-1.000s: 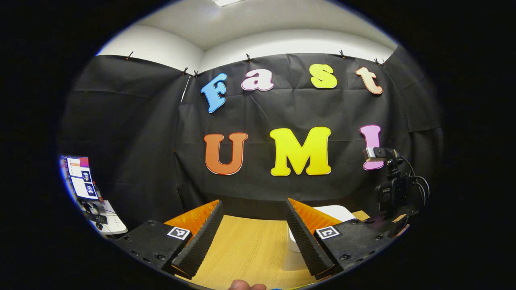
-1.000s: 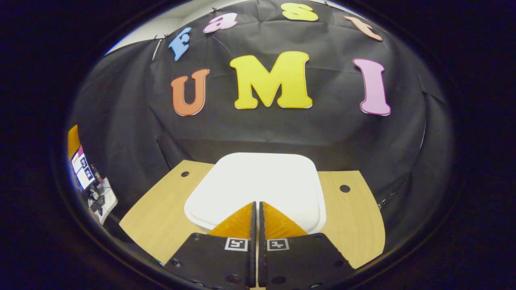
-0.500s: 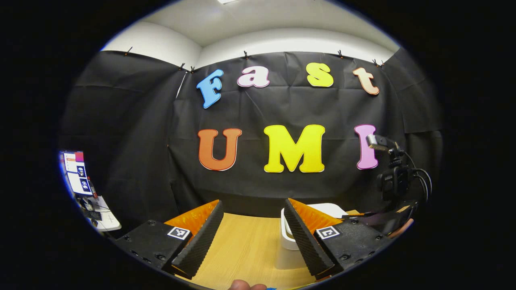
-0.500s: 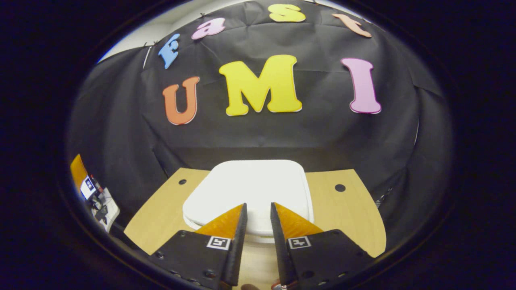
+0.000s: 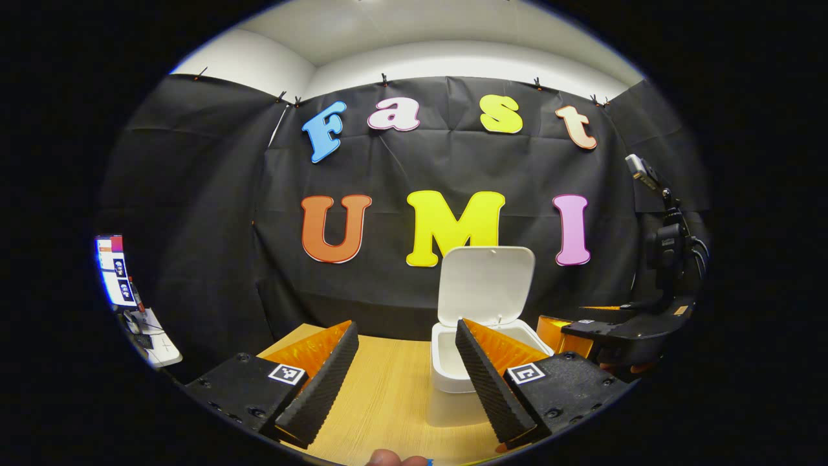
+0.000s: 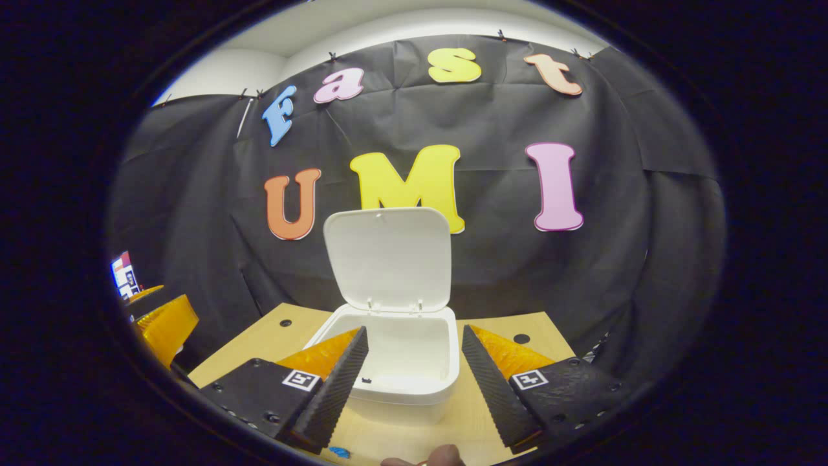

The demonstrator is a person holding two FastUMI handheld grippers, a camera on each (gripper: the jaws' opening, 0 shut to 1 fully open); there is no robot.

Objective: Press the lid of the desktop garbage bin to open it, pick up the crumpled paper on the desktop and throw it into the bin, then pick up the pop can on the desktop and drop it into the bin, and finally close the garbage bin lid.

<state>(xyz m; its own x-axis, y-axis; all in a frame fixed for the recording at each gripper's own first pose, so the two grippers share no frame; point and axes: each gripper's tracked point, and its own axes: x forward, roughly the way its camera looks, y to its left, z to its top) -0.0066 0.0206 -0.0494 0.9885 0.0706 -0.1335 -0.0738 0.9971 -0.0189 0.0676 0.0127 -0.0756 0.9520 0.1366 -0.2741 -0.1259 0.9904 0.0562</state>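
Note:
The white garbage bin (image 6: 401, 382) stands on the wooden desk (image 6: 272, 343) with its lid (image 6: 388, 259) swung up and upright against the back wall. Its inside looks bare. My right gripper (image 6: 414, 362) hangs open just in front of the bin, one finger to each side of its front rim. In the left gripper view the same bin (image 5: 453, 369) and raised lid (image 5: 485, 285) sit partly behind the right finger of my left gripper (image 5: 404, 362), which is open with nothing in it. The right gripper (image 5: 582, 330) shows further right, beside the bin.
A monitor (image 5: 115, 272) and a small side table stand at the far left. Two round holes (image 6: 521, 338) mark the desk's back corners. A fingertip (image 6: 446, 454) and a small blue scrap (image 6: 337, 451) show at the bottom edge.
The bin lid has sprung from flat to fully upright. My right gripper went from shut on top of the lid to open, and pulled back and up. The left gripper barely moved.

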